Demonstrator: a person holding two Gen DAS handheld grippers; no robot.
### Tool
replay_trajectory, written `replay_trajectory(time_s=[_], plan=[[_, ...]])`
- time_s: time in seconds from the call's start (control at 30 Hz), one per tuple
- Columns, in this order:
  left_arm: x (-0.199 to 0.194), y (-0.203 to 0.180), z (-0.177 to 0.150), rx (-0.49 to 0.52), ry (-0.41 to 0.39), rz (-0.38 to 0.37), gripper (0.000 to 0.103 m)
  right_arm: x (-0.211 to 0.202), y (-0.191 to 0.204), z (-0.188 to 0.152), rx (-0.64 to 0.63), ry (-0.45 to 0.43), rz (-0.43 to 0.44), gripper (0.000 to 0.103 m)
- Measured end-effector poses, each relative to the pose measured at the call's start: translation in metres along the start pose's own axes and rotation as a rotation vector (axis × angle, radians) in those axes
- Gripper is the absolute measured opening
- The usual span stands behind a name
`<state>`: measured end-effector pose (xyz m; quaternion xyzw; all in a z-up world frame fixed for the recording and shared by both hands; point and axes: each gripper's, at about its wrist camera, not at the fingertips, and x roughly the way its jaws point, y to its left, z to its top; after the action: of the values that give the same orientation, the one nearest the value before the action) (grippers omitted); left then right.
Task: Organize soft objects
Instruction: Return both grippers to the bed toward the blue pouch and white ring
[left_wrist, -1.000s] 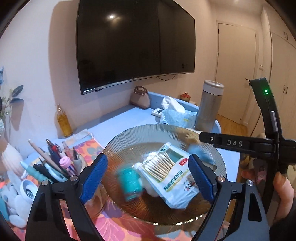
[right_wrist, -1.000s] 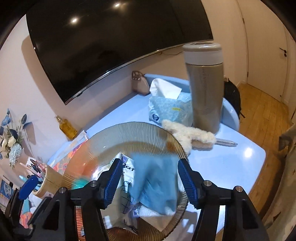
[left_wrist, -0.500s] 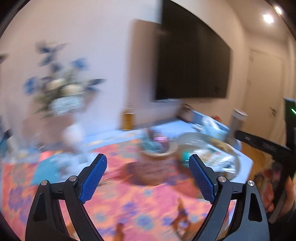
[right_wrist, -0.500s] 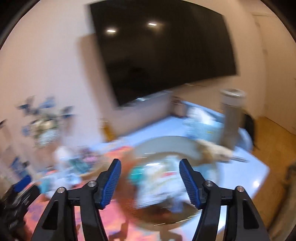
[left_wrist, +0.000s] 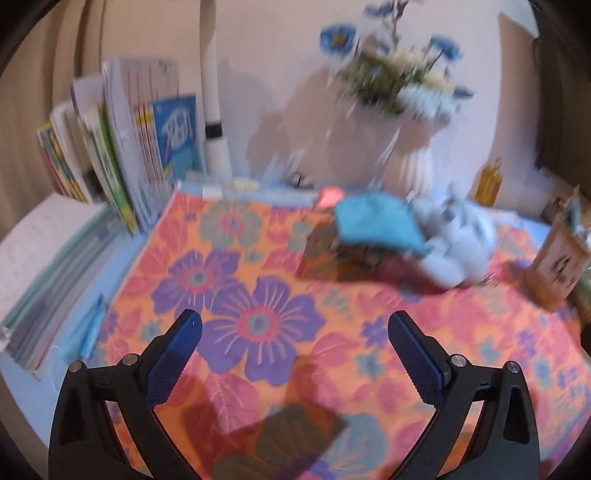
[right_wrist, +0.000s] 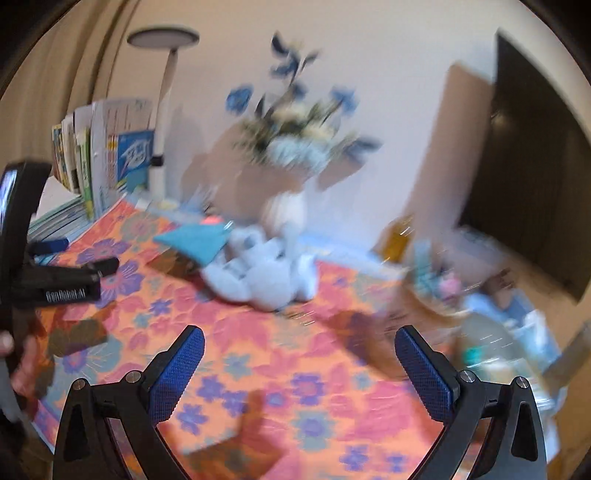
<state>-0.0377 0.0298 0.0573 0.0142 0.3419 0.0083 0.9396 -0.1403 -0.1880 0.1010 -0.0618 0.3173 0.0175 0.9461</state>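
Left gripper (left_wrist: 293, 330) and right gripper (right_wrist: 299, 345), jaws spread wide and just opened further, nothing between them, above the floral cloth (left_wrist: 258, 295). Ahead lie a teal cloth (left_wrist: 376, 221) draped over a dark block (left_wrist: 332, 254) and, touching it, a pale plush toy (left_wrist: 454, 243). Upright books (left_wrist: 125, 147) line the left edge; a lamp post (left_wrist: 214, 110) and a flower vase (left_wrist: 402, 99) stand behind. Motion blur hides detail, so the plush's long axis seems crosswise. A hand (right_wrist: 20, 358) holds the left gripper.
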Motion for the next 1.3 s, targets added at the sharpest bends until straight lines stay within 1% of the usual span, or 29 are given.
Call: replay_trajectory(time_s=[0.1,0.13,0.17,0.2,0.23,0.27,0.3,0.33,0.37,0.4,0.43,0.5,0.53,0.57,0.6,0.8,0.83,0.87,1.0,1.13,1.17,1.2,1.23,1.3], plan=[[0.02,-0.002,-0.014,0.03,0.034,0.012,0.101,0.047,0.004,-0.006,0.048,0.081,0.148,0.103],[0.025,-0.003,-0.018,0.041,0.055,0.016,0.101,0.056,0.006,-0.008,0.066,0.095,0.165,0.103],[0.029,-0.002,-0.02,0.044,0.089,0.003,0.101,0.067,0.007,-0.012,0.093,0.116,0.175,0.103],[0.029,-0.003,-0.021,0.044,0.096,-0.03,0.101,0.09,0.005,-0.025,0.163,0.158,0.213,0.103],[0.024,-0.003,-0.023,0.043,0.082,-0.035,0.101,0.09,0.005,-0.025,0.163,0.158,0.213,0.103],[0.021,-0.003,-0.025,0.044,0.068,-0.029,0.101,0.096,0.006,-0.03,0.178,0.178,0.227,0.103],[0.021,-0.003,-0.026,0.042,0.067,-0.021,0.101,0.114,0.005,-0.034,0.2,0.293,0.25,0.103],[0.022,-0.002,-0.026,0.038,0.074,-0.007,0.101,0.114,0.005,-0.034,0.2,0.293,0.25,0.103],[0.025,-0.001,-0.026,0.032,0.089,0.006,0.101,0.115,0.008,-0.036,0.195,0.307,0.295,0.103],[0.028,0.0,-0.027,0.026,0.107,0.008,0.101,0.115,0.008,-0.036,0.195,0.307,0.295,0.103],[0.032,0.0,-0.027,0.023,0.123,0.003,0.101,0.117,0.01,-0.037,0.184,0.322,0.313,0.103],[0.043,0.0,-0.026,0.028,0.176,-0.005,0.101,0.119,0.019,-0.038,0.142,0.336,0.281,0.103],[0.049,-0.002,-0.027,0.036,0.208,0.001,0.101,0.121,0.029,-0.039,0.096,0.35,0.239,0.103],[0.055,-0.004,-0.028,0.049,0.24,0.009,0.101,0.121,0.029,-0.039,0.096,0.35,0.239,0.103],[0.055,-0.004,-0.027,0.049,0.235,0.01,0.102,0.122,0.035,-0.039,0.066,0.357,0.209,0.103],[0.054,-0.005,-0.029,0.057,0.222,0.017,0.102,0.123,0.03,-0.04,0.087,0.351,0.205,0.103],[0.053,-0.005,-0.029,0.058,0.22,0.017,0.102,0.123,0.029,-0.039,0.089,0.343,0.226,0.103],[0.053,-0.005,-0.029,0.059,0.218,0.017,0.102,0.124,0.027,-0.037,0.089,0.339,0.309,0.103],[0.051,-0.006,-0.03,0.065,0.214,0.013,0.102,0.122,0.023,-0.037,0.107,0.334,0.321,0.103],[0.052,-0.006,-0.029,0.077,0.208,0.025,0.102,0.117,0.025,-0.038,0.106,0.32,0.299,0.103],[0.049,-0.007,-0.028,0.084,0.192,0.04,0.102,0.115,0.026,-0.038,0.098,0.31,0.304,0.103],[0.046,-0.007,-0.027,0.088,0.17,0.047,0.101,0.103,0.027,-0.036,0.083,0.256,0.275,0.103],[0.035,-0.007,-0.026,0.084,0.116,0.037,0.1,0.103,0.027,-0.036,0.083,0.256,0.275,0.103],[0.005,0.0,-0.021,0.05,-0.012,-0.022,0.1,0.088,0.026,-0.035,0.072,0.175,0.221,0.103]])
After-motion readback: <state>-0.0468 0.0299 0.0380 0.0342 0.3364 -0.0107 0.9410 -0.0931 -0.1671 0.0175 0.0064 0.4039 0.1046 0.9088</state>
